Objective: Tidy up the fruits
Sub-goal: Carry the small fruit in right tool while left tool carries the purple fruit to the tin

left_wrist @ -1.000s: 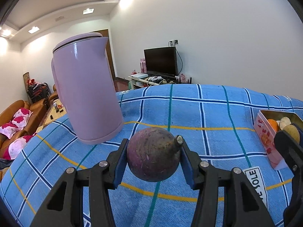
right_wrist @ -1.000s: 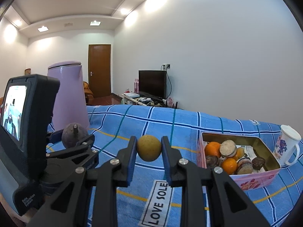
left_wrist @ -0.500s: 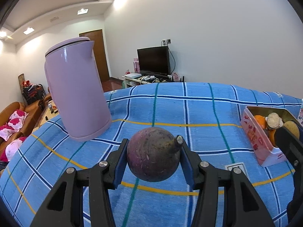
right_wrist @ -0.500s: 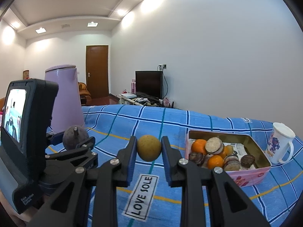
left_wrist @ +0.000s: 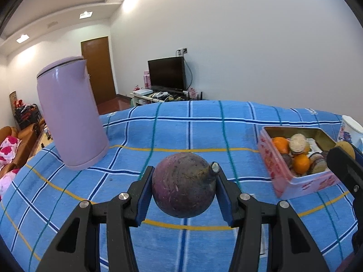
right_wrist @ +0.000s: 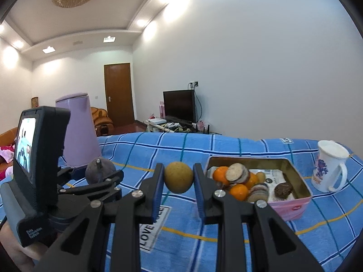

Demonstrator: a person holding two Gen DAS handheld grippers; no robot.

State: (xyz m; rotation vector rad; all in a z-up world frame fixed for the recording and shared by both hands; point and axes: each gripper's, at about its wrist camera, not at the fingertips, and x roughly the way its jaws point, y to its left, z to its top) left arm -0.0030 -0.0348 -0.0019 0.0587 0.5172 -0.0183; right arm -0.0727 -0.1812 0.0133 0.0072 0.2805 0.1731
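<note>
Left gripper [left_wrist: 184, 189] jaws clamped on a purple mangosteen [left_wrist: 183, 184], held above the blue plaid cloth [left_wrist: 172, 133]. Right gripper [right_wrist: 178, 178] jaws clamped on a yellow-brown round fruit [right_wrist: 178, 177]; pink fruit tin [right_wrist: 292, 206] lies just right of them.

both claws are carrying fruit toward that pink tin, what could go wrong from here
1. The pink tin already holds a heap of fruit, so a dropped piece may roll off the pile and out.
2. The left claw pinches the round purple fruit partly against its stem; it could slip.
3. The right claw, with the yellow-brown fruit, is close to the left one; they may collide over the tin. The mug stands beside it.
</note>
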